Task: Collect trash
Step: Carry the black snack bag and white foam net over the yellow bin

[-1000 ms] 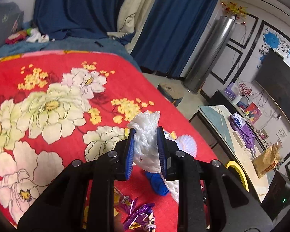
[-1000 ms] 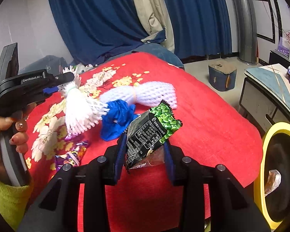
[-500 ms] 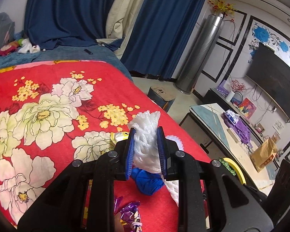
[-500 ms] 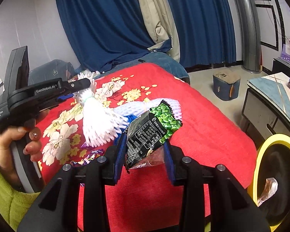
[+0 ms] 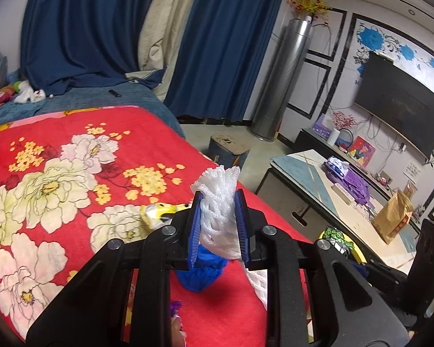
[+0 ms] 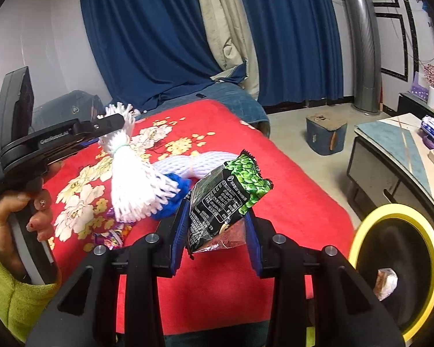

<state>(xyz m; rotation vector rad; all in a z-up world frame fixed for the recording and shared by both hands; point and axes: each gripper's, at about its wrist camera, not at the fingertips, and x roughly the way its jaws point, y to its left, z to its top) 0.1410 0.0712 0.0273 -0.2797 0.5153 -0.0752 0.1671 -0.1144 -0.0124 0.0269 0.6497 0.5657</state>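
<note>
Both tongs (image 5: 218,225) (image 6: 215,231) higher, trash still clamped

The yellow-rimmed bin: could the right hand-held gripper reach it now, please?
Probably yes: the right hand-held gripper, shut on the snack wrapper, has the yellow-rimmed bin close at its right, nothing between.

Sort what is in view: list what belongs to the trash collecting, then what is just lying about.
For the job:
- white foam net, held in the left gripper
- green snack wrapper, held in the right gripper
- yellow-rimmed bin
- second foam net, blue scrap, purple candy wrappers on the bed

Lying about:
- television
- paper bag
- soft toys
</note>
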